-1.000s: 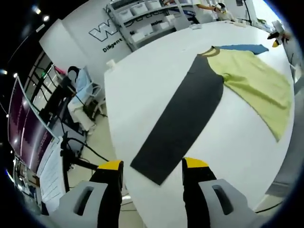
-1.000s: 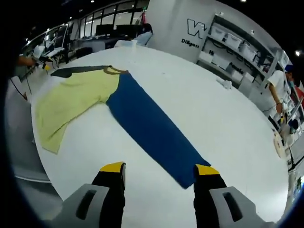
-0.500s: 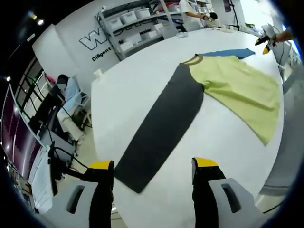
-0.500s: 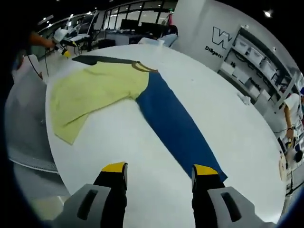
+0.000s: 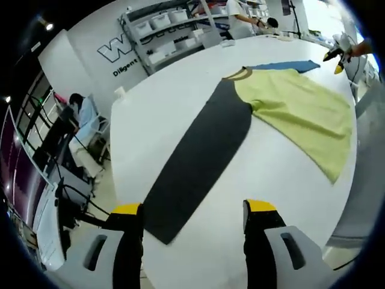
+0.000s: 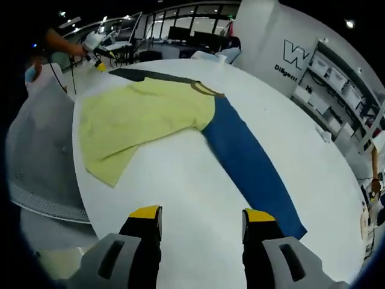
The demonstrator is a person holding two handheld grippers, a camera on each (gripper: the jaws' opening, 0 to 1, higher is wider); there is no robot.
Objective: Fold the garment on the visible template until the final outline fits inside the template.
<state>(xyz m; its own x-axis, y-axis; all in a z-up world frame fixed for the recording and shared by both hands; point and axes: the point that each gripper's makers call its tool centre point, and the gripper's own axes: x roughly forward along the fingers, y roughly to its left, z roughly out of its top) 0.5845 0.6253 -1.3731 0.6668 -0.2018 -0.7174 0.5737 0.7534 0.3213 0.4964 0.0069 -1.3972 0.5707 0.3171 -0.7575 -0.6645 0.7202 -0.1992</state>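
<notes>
A long-sleeved garment lies flat on the round white table (image 5: pixel 180 90). Its body is yellow-green (image 5: pixel 298 111) (image 6: pixel 144 114), one sleeve dark grey (image 5: pixel 192 162) (image 6: pixel 138 74), the other blue (image 6: pixel 252 168) (image 5: pixel 289 65). My left gripper (image 5: pixel 194 212) hovers open over the table's edge just short of the grey cuff, and it also appears far off (image 6: pixel 96 53) by that cuff. My right gripper (image 6: pixel 201 215) is open above bare table, with the blue cuff ahead and to its right. It shows small (image 5: pixel 338 55) past the blue sleeve's end.
Shelving with white bins (image 5: pixel 174 15) (image 6: pixel 337 81) lines the wall beside a logo. A person sits on a chair (image 5: pixel 81 114) beyond the table's edge near desks and cables. A small white object (image 5: pixel 120 91) rests near the rim. A grey mesh surface (image 6: pixel 42 156) lies below the table.
Both cameras have shifted. In the right gripper view the blue cuff has slid from between the jaws to the right. The garment itself lies as before, and both grippers stay open.
</notes>
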